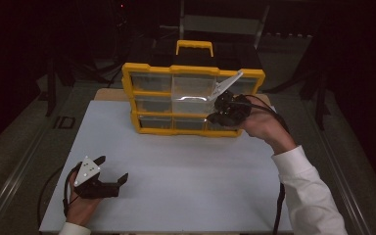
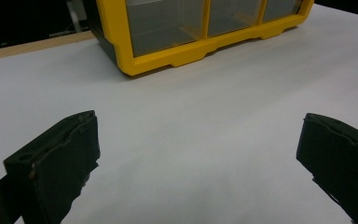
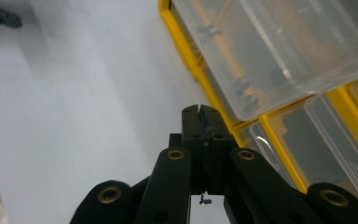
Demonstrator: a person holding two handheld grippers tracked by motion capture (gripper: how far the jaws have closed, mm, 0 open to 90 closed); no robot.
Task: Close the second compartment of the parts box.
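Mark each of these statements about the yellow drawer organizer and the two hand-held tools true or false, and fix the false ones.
1. The yellow plastic drawer organizer with clear drawers stands upright on the white table. True.
2. The left tool is clamped shut. False: its jaws stand wide apart over bare table, with nothing between them.
3. The right tool has its jaws closed together. True.
4. The right tool rests near the table's front edge. False: it is up at the organizer's right side, by the drawers.
5. The organizer has a yellow carry handle on top. True.
6. The left tool touches the organizer. False: it sits well apart from it, near the table's front left corner.
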